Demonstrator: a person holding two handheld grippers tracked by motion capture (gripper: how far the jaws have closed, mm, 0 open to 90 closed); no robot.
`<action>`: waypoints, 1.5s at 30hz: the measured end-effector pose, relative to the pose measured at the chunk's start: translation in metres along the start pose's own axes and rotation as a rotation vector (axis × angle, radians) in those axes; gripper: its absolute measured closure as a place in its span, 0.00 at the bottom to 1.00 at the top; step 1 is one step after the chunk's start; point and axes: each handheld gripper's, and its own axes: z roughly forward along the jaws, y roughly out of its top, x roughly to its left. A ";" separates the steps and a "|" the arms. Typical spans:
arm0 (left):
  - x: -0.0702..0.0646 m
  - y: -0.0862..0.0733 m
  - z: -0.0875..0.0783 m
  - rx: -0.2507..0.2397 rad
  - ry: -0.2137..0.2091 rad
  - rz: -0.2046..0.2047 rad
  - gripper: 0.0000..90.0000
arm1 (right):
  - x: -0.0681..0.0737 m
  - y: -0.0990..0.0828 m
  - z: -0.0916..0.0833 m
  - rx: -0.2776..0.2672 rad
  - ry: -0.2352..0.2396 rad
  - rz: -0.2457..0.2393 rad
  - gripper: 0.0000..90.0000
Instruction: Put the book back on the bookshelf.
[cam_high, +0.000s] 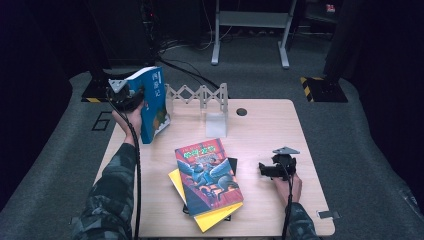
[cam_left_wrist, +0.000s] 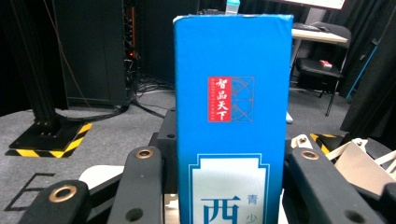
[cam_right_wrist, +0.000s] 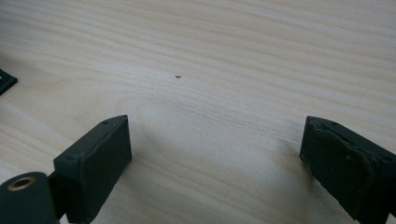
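Book (cam_high: 151, 102) in blue covers stands upright in my left gripper (cam_left_wrist: 219, 186), jaws clamped across its thickness, above the table's (cam_high: 265, 130) far left corner. It seems stiff, fairly heavy, glossy; I'd grip low. My right gripper (cam_right_wrist: 215, 154) rests spread, empty.

Lab or recording studio, not a home.
Dark curtained walls, grey carpet floor (cam_high: 370, 150) with a painted "6" marking (cam_high: 102, 121). Black-and-yellow hazard tape on stand bases (cam_high: 320, 87) (cam_left_wrist: 46, 140). Black equipment rack with a red indicator light (cam_left_wrist: 132, 54) and loose cables on the floor (cam_high: 185, 67). Grey metal frame legs (cam_high: 250, 25) behind a light wood table (cam_high: 280, 130) with a cable hole (cam_high: 242, 111). Desk and office chair (cam_left_wrist: 322, 65) further back.
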 end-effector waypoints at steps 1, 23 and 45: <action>0.000 0.000 0.000 0.000 0.000 0.000 0.69 | 0.000 0.000 0.000 0.000 0.000 0.000 0.09; 0.008 -0.017 -0.049 0.106 -0.013 -0.018 0.67 | 0.000 0.000 0.000 0.000 -0.001 0.000 0.09; 0.013 -0.001 -0.054 0.267 -0.150 0.059 0.42 | 0.000 0.000 0.000 0.000 0.001 0.001 0.09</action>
